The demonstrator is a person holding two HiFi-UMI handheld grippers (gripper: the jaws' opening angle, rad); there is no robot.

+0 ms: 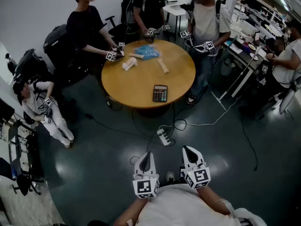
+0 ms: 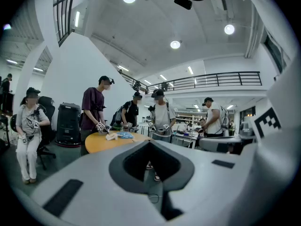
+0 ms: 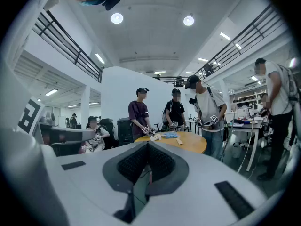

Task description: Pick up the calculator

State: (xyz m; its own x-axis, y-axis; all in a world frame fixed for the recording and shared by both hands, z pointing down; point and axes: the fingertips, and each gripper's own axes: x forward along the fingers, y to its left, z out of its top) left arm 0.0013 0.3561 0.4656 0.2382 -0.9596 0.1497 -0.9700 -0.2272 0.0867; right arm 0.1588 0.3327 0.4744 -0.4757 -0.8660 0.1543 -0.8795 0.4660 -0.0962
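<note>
The calculator (image 1: 160,93), black with dark keys, lies flat near the front edge of the round wooden table (image 1: 131,86). My left gripper (image 1: 147,153) and right gripper (image 1: 186,149) hang side by side over the dark floor, well short of the table, both pointing toward it. Both are shut with nothing between the jaws. In the left gripper view the table (image 2: 96,143) shows beyond the closed left gripper (image 2: 150,143). The right gripper view shows the table (image 3: 190,142) past the right gripper (image 3: 148,143). Neither gripper view shows the calculator.
A white power strip (image 1: 163,136) and cables lie on the floor between me and the table. A blue bag (image 1: 146,52), a white object (image 1: 129,64) and a wooden piece (image 1: 162,65) sit on the table's far half. Three people (image 1: 87,25) stand behind it. Another person (image 1: 40,107) sits at the left.
</note>
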